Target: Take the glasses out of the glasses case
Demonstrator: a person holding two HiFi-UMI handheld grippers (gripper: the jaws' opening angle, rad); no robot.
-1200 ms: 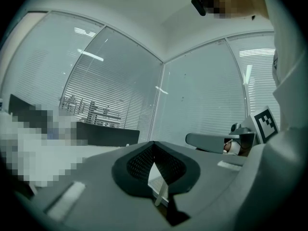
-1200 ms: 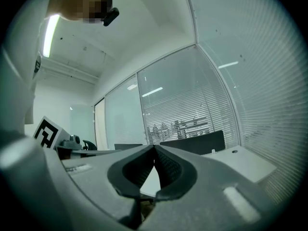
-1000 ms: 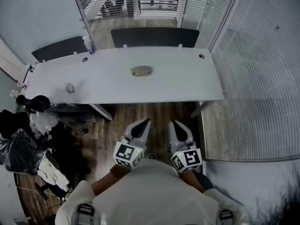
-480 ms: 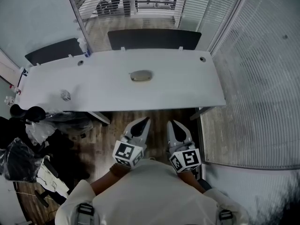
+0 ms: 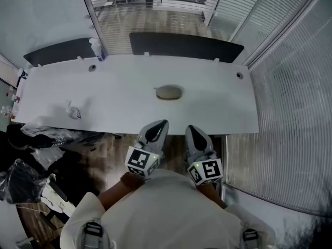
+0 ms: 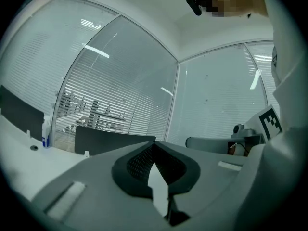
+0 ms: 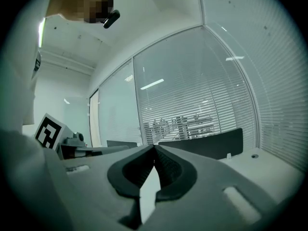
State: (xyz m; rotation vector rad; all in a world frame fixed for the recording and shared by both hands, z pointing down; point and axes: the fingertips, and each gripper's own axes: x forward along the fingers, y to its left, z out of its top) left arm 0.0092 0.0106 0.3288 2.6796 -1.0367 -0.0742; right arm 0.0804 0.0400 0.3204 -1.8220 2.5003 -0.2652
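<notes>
Our left tongs and right tongs are pressed together, empty; we judge the glasses case on the surface light, hard-shelled, slippery, best pinched across its width.

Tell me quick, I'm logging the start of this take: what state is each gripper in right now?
Left gripper: closed, holding nothing.
Right gripper: closed, holding nothing.
</notes>
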